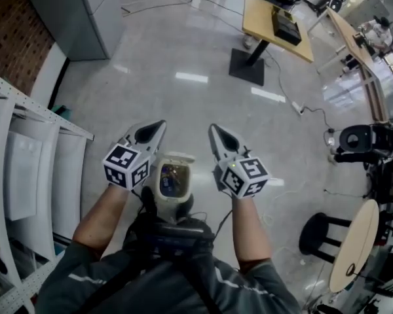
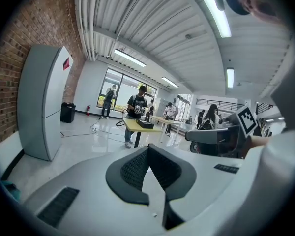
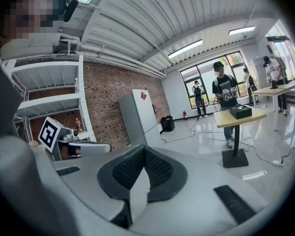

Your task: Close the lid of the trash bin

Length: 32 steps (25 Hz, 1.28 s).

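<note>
White trash bin [image 1: 172, 180] stands lid up below left gripper [image 1: 160, 124] and right gripper [image 1: 212, 128]; both jaws closed together, holding nothing.

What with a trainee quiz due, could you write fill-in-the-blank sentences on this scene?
1. The lid of the trash bin stands ___, the inside showing.
2. In the head view the trash bin shows ___ the left gripper and the right gripper.
3. Both grippers' jaws are ___, holding nothing.
4. The black box rests on a yellow-topped ___.
Missing words: open; between; shut; table.
</note>
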Motion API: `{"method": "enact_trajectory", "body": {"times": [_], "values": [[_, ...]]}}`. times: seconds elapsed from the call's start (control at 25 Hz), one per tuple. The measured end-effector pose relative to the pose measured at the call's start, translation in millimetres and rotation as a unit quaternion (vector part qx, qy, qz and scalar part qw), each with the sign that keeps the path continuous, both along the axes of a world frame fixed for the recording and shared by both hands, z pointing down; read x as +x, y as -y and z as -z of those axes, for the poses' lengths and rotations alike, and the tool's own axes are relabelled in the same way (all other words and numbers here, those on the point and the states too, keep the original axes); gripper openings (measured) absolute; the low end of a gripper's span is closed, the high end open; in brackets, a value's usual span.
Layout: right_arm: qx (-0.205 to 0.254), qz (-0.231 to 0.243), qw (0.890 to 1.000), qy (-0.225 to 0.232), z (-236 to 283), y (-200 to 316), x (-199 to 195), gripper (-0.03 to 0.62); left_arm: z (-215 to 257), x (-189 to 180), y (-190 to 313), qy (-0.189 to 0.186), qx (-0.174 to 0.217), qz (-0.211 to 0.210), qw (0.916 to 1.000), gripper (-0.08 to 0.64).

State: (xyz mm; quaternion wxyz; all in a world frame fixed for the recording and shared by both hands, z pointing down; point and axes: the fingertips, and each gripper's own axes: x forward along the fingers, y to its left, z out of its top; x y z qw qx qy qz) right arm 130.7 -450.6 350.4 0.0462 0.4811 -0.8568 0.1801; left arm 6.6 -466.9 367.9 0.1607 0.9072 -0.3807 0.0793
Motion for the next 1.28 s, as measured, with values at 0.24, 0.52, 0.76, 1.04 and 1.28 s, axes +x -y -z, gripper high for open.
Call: {"method": "enact_trajectory", "body": {"times": [0.24,0.52,0.76,1.04,1.28], "values": [[-0.036,0.018,0.999,-0.02,-50.8,12.0,-8.9,0.011,-48.5,6.1,6.3,0.026,-0.039,0.003,0.9989,-0.008],[-0.08,0.024,0.996,-0.035,-123.0,22.4,-12.8,0.011,-120.3,14.6,16.8,0.047,-0.08,-0.002,0.9957,-0.008],[-0.126,0.025,0.991,-0.047,-191.3,17.3,-17.2,0.011,-191.5,14.2,14.7,0.075,-0.121,-0.008,0.9897,-0.008],[-0.205,0.013,0.977,-0.057,-290.2,5.3,-19.8,0.011,-289.2,15.0,-0.7,0.12,-0.196,-0.027,0.9728,-0.008],[-0.251,-0.024,0.967,-0.041,-360.6,2.8,-10.0,0.011,-344.8,17.7,-3.4,0.123,-0.241,-0.026,0.9624,-0.008]]}}
